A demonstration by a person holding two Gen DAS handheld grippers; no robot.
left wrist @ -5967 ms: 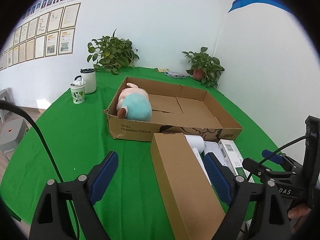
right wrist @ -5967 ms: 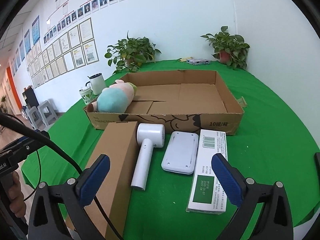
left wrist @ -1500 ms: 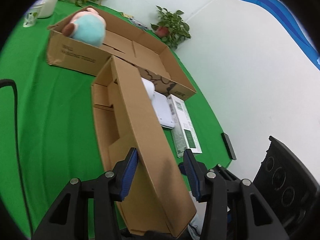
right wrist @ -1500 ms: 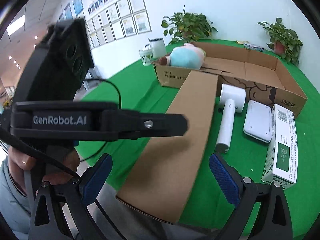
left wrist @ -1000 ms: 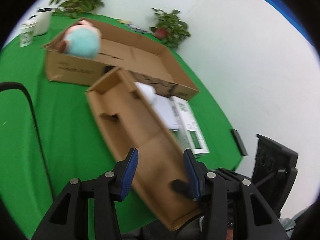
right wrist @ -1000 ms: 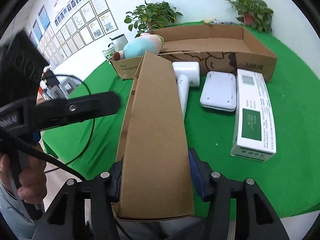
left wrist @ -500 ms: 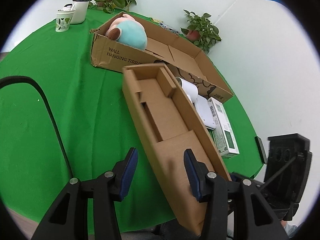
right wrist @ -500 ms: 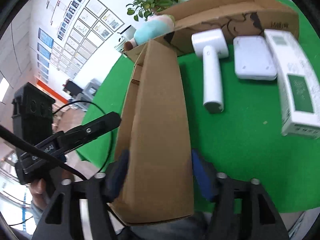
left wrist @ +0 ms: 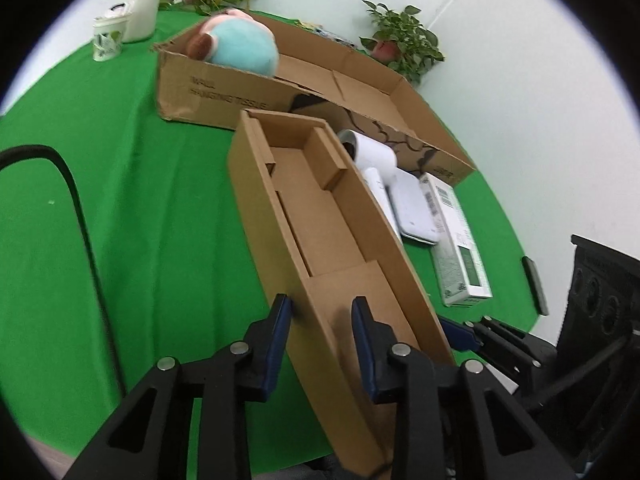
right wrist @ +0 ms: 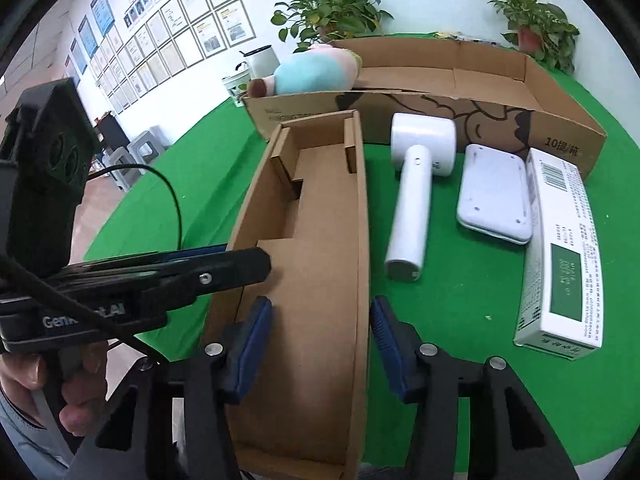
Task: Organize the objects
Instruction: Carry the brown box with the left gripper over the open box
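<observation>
A long narrow cardboard box (left wrist: pixel 320 216) lies open side up on the green table (left wrist: pixel 120 200), its near end over the table's edge. My left gripper (left wrist: pixel 322 320) straddles the box's left wall near that end, one finger outside and one inside. Its jaws are closing, and a gap still shows at the inner pad. My right gripper (right wrist: pixel 318 320) spans the box (right wrist: pixel 320 220) across its width, closing with a pad at each side wall. A white hair dryer (right wrist: pixel 412 200), a flat white device (right wrist: pixel 494 196) and a green-and-white carton (right wrist: pixel 564 248) lie to the right.
A big shallow cardboard carton (right wrist: pixel 440 120) stands behind, with a blue-and-pink plush toy (right wrist: pixel 316 72) in its left end. Two cups (left wrist: pixel 132 24) and potted plants (right wrist: pixel 328 16) sit at the back. A dark flat object (left wrist: pixel 534 284) lies by the right table edge. A hand (right wrist: pixel 32 372) holds the left gripper.
The box went from lifted and tilted to lying open side up. My left jaws have narrowed around its left wall. My right jaws widened, then came in on its sides.
</observation>
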